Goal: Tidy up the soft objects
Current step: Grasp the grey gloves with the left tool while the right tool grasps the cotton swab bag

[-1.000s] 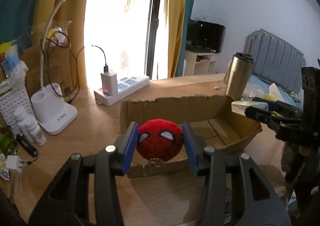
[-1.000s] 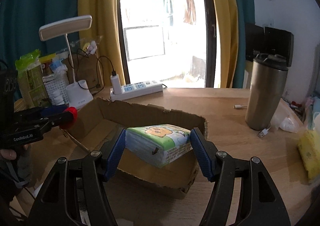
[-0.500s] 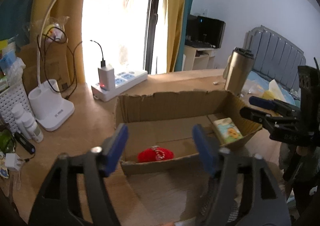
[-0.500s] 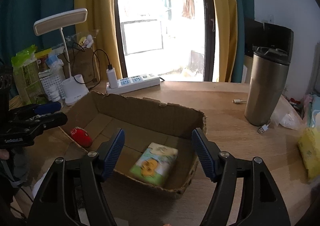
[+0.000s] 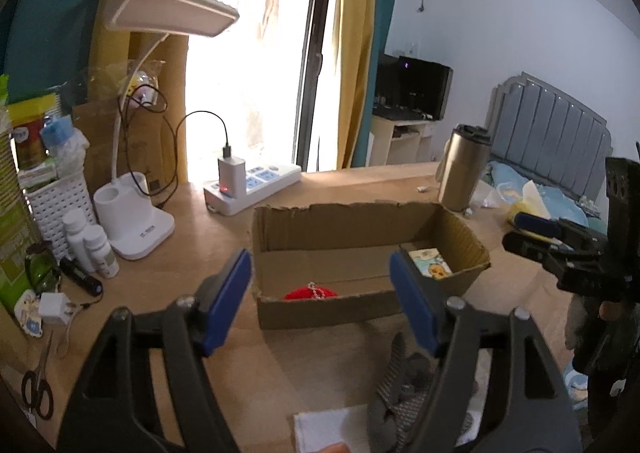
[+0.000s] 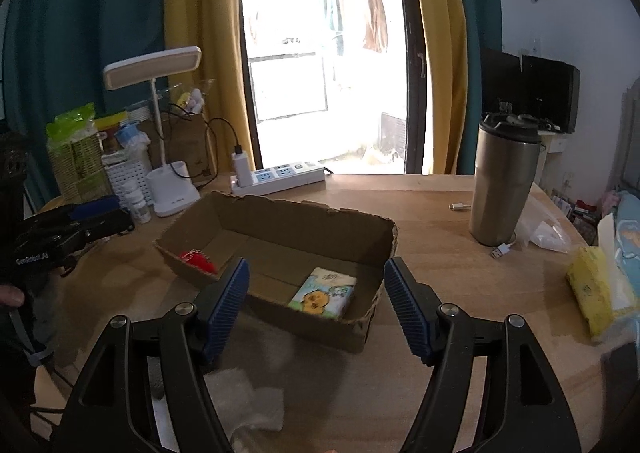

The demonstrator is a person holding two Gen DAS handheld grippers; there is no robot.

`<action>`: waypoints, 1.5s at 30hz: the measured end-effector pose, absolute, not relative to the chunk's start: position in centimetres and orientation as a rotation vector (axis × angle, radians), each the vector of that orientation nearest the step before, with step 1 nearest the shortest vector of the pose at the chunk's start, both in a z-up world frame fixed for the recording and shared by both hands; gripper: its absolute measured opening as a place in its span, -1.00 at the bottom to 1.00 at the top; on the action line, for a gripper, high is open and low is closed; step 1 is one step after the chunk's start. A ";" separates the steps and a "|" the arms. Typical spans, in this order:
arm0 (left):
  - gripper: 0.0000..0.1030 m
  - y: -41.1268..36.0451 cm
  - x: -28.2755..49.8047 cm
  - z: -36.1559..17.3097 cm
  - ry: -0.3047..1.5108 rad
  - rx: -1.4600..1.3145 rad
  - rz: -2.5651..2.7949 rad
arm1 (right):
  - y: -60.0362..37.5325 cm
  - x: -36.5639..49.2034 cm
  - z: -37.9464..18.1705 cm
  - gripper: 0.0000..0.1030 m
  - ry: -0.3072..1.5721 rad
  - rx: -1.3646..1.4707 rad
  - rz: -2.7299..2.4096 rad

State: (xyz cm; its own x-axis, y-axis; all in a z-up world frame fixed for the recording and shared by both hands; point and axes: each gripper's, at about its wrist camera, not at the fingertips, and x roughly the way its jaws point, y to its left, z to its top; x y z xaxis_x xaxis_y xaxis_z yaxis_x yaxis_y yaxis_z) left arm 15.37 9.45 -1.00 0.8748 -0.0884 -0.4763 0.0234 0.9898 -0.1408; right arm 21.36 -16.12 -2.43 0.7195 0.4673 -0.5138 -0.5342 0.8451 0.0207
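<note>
Both claws, left gripper and right gripper, hang spread and empty above the shallow torn cardboard box; the red plush toy and printed tissue pack lie inside; a careless low sweep could nudge that light box askew.

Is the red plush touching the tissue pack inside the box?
Apart. The right wrist view shows the red plush at one end of the box and the tissue pack at the other, bare cardboard between.

Each wrist camera is sitting behind its own tongs, looking forward and slightly down over the bench. Both are taking in the cardboard box just beyond the tips, the left tongs viewing it from one side, the right tongs from the other.
</note>
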 end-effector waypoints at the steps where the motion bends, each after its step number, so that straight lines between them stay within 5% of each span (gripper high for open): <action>1: 0.43 9.4 15.0 -0.9 0.501 -0.136 -0.060 | -16.1 20.9 -2.3 0.42 0.528 -0.135 0.556; 45: 0.45 2.2 6.8 -6.7 0.671 -0.195 -0.188 | -18.3 11.7 -9.4 0.56 0.743 -0.156 0.555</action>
